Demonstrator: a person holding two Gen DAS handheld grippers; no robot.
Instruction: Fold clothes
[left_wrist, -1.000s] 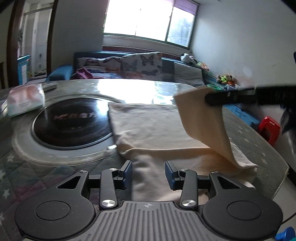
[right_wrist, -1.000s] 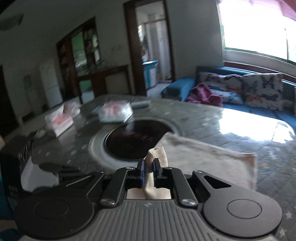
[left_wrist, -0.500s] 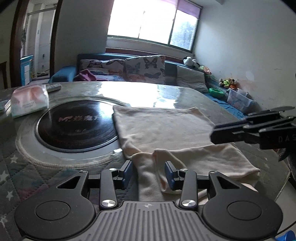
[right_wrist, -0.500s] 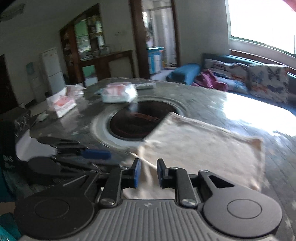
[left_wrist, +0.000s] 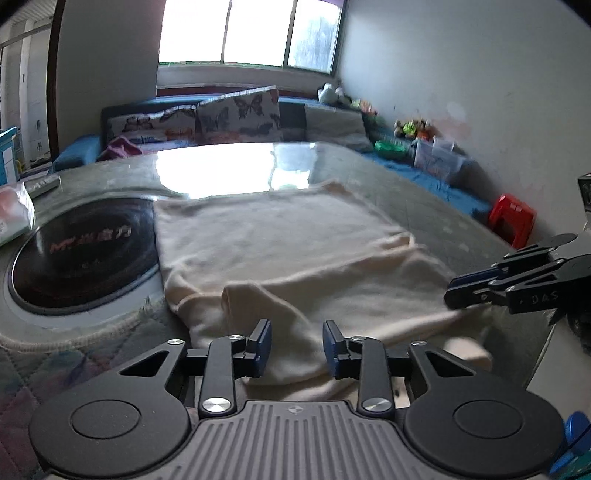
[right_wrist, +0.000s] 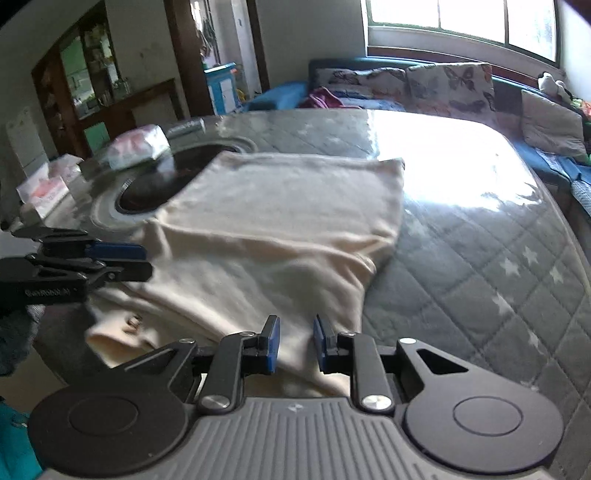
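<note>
cream garment (left_wrist: 280, 240) lies folded, rumpled.

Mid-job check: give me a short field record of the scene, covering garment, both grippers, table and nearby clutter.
garment: cream garment lying on the table, partly folded, near edge rumpled
left gripper: open, empty, over the garment's near edge
right gripper: open, empty, over the garment's near right part
table: grey quilted cover with stars, under a glossy top
hotplate: round, black, left of the garment, its edge under the cloth
clutter: tissue pack beyond the hotplate
</note>
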